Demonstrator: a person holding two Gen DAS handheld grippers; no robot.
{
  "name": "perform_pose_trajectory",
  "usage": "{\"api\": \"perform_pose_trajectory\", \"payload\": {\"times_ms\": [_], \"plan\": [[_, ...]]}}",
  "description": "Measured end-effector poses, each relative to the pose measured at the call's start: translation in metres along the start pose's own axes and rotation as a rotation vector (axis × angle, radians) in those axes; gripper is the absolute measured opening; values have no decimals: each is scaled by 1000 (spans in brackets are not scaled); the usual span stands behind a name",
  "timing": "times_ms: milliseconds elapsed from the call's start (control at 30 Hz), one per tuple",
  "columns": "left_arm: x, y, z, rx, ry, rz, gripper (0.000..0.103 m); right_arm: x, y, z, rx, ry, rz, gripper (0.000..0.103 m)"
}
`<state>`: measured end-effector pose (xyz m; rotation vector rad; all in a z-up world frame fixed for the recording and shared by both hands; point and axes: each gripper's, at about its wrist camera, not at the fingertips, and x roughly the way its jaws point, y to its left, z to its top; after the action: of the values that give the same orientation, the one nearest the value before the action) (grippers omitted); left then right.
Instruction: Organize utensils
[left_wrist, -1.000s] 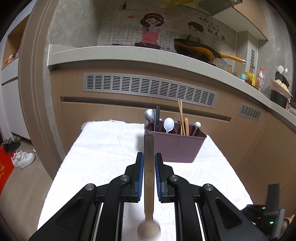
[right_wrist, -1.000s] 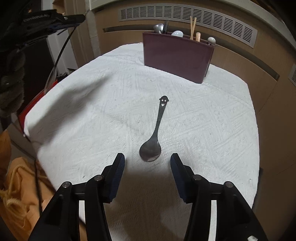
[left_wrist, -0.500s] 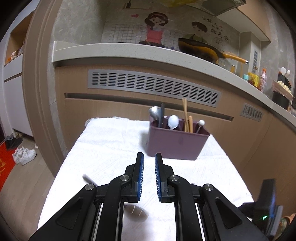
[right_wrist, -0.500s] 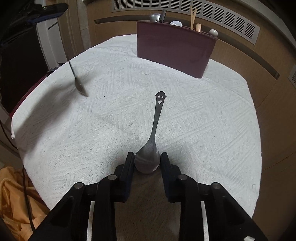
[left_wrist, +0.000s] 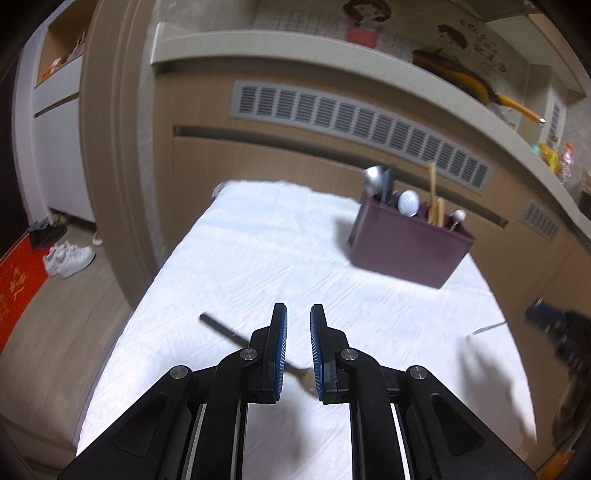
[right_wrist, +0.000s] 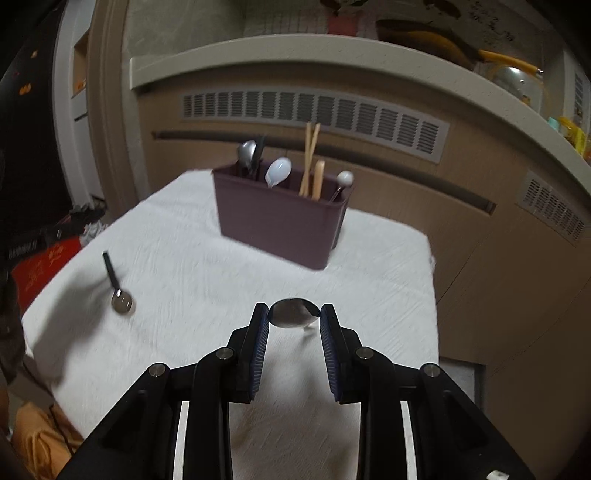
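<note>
Your right gripper (right_wrist: 294, 319) is clamping its jaws on the steel spoon (right_wrist: 294, 318) at lower centre. Your left gripper (left_wrist: 298, 345) is holding nothing, jaws slightly parted above the black-handled spoon (left_wrist: 221, 329). The purple holder (right_wrist: 280, 216) is standing mid-frame on the surface (right_wrist: 192, 266).

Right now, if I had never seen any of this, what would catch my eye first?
Probably the dark spoon pinched by its bowl between the right gripper's blue-padded fingers, lifted over the white cloth. Behind it stands a purple box with spoons and chopsticks sticking up. Off to the left, a second spoon with a black handle lies loose on the cloth, under the left gripper, which holds nothing.
</note>
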<state>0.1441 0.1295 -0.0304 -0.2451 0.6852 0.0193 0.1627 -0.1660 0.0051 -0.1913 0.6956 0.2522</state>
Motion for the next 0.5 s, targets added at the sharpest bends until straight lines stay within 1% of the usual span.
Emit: {"api": "perform_pose_trajectory", "payload": {"times_ms": [33, 67, 100, 167, 200, 233, 267, 300, 333, 400, 433, 500], "plan": [[1, 4, -2, -11, 12, 9, 15, 2, -2, 3, 9, -6, -5, 26], [4, 10, -5, -30, 31, 23, 17, 3, -4, 5, 18, -12, -7, 26], [6, 16, -7, -49, 48, 33, 23, 4, -6, 8, 22, -19, -8, 26], [13, 32, -12, -112, 107, 50, 27, 3, -6, 11, 21, -34, -9, 26], [18, 36, -15, -129, 138, 55, 27, 3, -6, 13, 17, -41, -7, 26], [23, 37, -18, -122, 164, 58, 28, 3, -6, 15, 14, -47, -6, 26], [26, 33, -21, -93, 184, 58, 29, 3, -5, 16, 11, -51, -3, 26], [28, 27, -24, -50, 202, 51, 33, 2, -5, 17, 9, -54, -1, 26], [30, 16, -29, 18, 220, 22, 36, 2, -6, 18, 11, -57, 1, 26], [25, -9, -39, 153, 204, -68, 48, 2, -9, 20, 15, -56, 5, 26], [22, -21, -43, 233, 185, -100, 51, 2, -10, 20, 17, -55, 7, 26], [19, -40, -49, 400, 156, -127, 56, 2, -12, 20, 21, -50, 8, 26]]}}
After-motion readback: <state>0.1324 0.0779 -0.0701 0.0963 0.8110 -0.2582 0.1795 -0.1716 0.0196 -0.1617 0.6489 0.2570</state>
